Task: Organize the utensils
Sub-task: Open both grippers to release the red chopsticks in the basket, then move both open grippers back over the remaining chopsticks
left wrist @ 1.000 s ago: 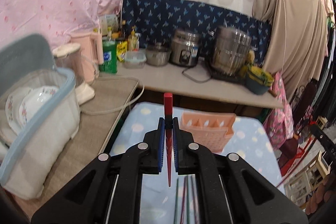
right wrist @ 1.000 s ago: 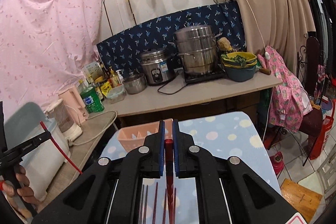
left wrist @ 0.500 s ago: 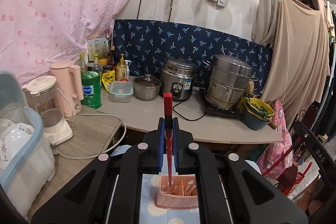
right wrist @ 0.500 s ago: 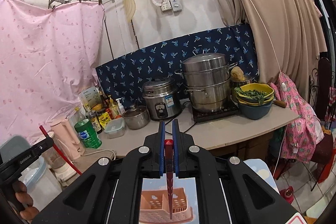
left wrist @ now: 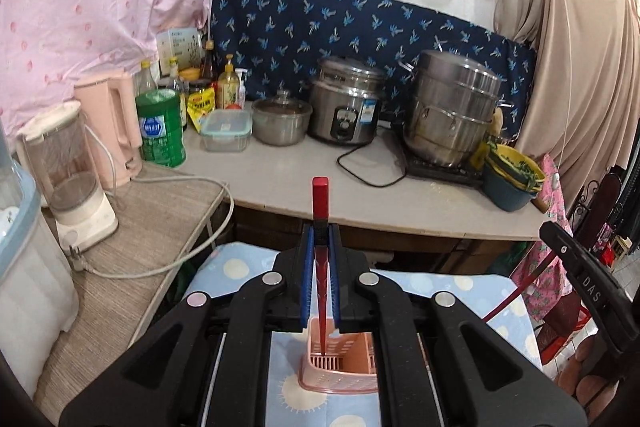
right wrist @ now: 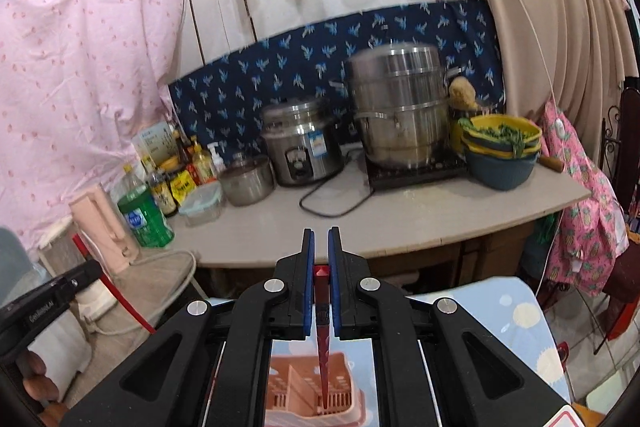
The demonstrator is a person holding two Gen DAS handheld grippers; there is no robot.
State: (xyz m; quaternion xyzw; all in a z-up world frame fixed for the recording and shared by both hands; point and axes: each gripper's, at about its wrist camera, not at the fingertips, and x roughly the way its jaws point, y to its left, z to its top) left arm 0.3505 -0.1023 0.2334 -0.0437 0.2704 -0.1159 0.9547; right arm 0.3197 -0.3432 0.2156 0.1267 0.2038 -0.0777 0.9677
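Observation:
My left gripper (left wrist: 321, 233) is shut on a red chopstick (left wrist: 320, 203), held upright with its thin tip down inside the pink utensil holder (left wrist: 340, 373) on the blue dotted tablecloth. My right gripper (right wrist: 321, 239) is shut on a second red chopstick (right wrist: 321, 311), whose tip also points down into the pink holder (right wrist: 300, 387). Each gripper shows at the edge of the other's view: the right one (left wrist: 576, 267) and the left one (right wrist: 48, 303).
A grey counter (left wrist: 304, 183) behind the table carries a rice cooker (left wrist: 346, 107), a steel steamer pot (left wrist: 452, 107), a small pot, bottles and a bowl of greens (left wrist: 512, 175). A blender (left wrist: 68, 183) and pink kettle stand on the left shelf.
Both grippers rose and tilted up from the table, then lowered over the pink holder. The chopstick tips now reach into the holder.

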